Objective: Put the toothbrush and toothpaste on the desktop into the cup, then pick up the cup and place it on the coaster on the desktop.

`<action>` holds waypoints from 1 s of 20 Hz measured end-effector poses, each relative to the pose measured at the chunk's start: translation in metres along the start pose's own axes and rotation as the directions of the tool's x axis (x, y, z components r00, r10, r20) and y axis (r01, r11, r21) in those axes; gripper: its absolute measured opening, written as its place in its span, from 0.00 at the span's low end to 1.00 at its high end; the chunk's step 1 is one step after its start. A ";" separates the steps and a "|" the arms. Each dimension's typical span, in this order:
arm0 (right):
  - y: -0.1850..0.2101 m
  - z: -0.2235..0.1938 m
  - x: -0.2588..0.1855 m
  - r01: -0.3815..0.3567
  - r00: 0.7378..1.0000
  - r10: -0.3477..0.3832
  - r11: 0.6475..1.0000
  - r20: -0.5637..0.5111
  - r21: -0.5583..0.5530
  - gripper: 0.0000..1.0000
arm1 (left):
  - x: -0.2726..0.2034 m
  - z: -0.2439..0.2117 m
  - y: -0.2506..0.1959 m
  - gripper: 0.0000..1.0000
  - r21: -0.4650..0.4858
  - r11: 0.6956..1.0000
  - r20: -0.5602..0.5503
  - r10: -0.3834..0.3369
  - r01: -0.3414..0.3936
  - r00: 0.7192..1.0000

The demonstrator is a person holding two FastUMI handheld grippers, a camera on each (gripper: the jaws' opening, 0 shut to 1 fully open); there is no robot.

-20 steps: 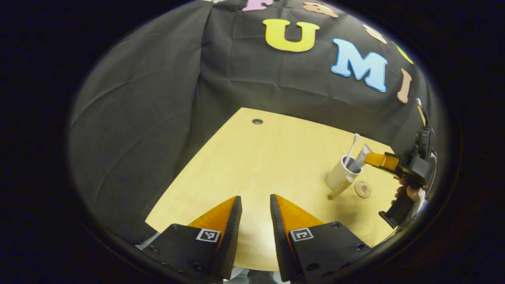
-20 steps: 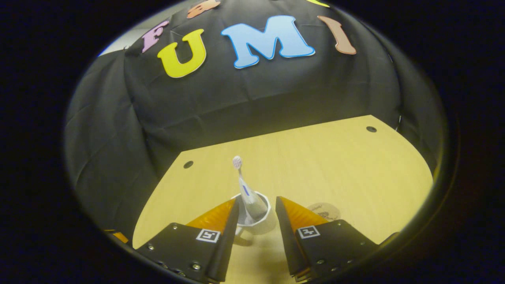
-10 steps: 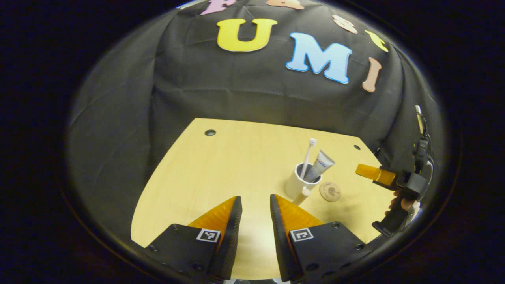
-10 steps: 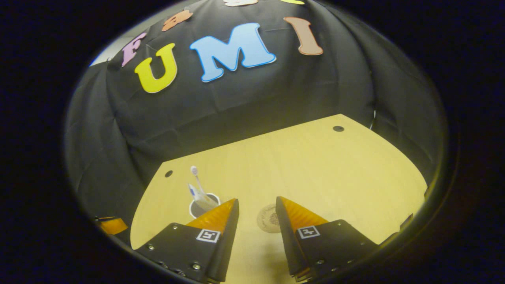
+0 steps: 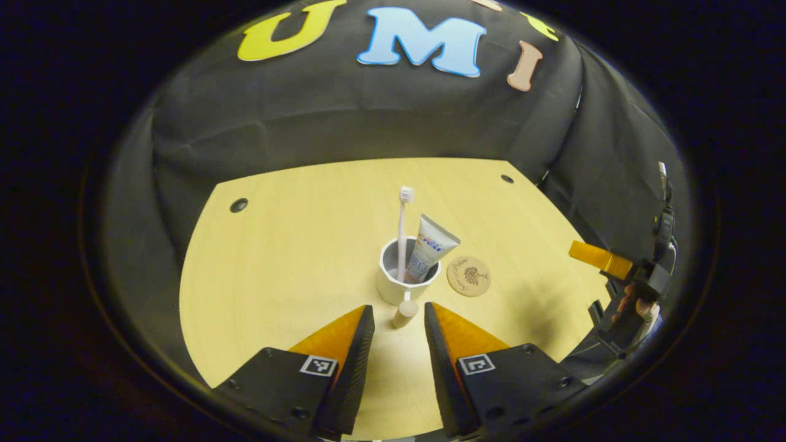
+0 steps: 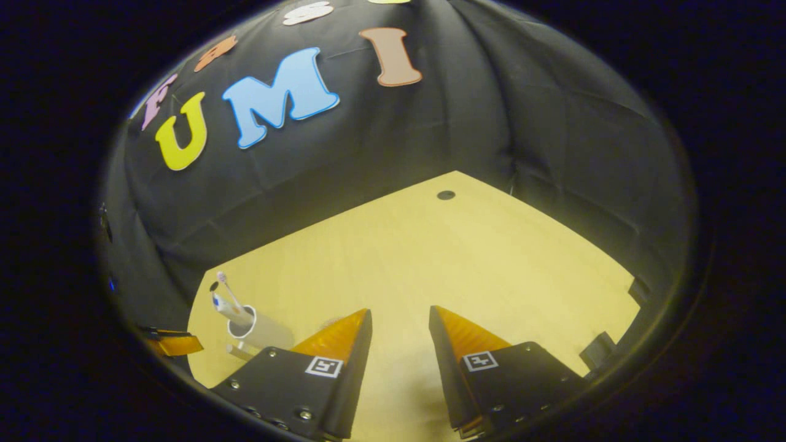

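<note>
A white cup (image 5: 399,285) stands on the wooden desktop (image 5: 295,258), holding an upright white toothbrush (image 5: 402,227) and a leaning toothpaste tube (image 5: 430,248). Its wooden handle (image 5: 404,313) points at my left gripper (image 5: 398,316), which is open just short of it. A round wooden coaster (image 5: 468,276) lies right of the cup, apart from it. The right gripper (image 5: 599,258), held by a hand, hangs at the right edge. In the right gripper view, my right gripper (image 6: 400,319) is open over bare desktop, with the cup (image 6: 258,331) far left.
Cable holes (image 5: 238,205) (image 5: 506,178) (image 6: 446,195) sit near the desk's far corners. Black cloth walls the booth on all sides. The left gripper's orange finger (image 6: 175,344) shows at the left edge of the right gripper view.
My left gripper swung right and closed in until the cup's handle sits just before its open fingers. My right gripper drew away to the right; cup and coaster slid left in its view.
</note>
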State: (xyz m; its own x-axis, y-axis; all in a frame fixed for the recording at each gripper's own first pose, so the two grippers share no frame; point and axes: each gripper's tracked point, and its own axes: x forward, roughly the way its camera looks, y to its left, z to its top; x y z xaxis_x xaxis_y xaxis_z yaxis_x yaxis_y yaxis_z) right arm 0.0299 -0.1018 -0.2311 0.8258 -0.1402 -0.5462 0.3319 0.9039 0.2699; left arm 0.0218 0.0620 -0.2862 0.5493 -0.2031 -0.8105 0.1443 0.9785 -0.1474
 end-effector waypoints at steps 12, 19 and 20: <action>-0.084 -0.010 -0.008 0.141 0.990 -0.139 0.986 -0.036 0.091 0.56 | 0.069 -0.030 0.000 0.58 0.086 0.996 -0.334 0.008 0.022 0.943; -0.098 -0.019 -0.009 0.164 0.985 -0.158 0.982 -0.067 0.089 0.56 | 0.101 -0.048 0.014 0.58 0.071 0.997 -0.446 0.041 -0.010 0.894; -0.098 -0.019 -0.009 0.167 0.984 -0.161 0.982 -0.069 0.089 0.56 | 0.105 -0.049 0.015 0.58 0.067 0.998 -0.453 0.042 -0.013 0.891</action>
State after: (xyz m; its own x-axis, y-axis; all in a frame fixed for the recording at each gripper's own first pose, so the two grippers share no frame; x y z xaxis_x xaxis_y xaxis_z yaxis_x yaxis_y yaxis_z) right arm -0.0188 -0.1818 -0.2672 0.7278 -0.2558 -0.6363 0.5047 0.8280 0.2444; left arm 0.0413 0.0567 -0.4016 0.1228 -0.1238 -0.9847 0.1921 0.9764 -0.0988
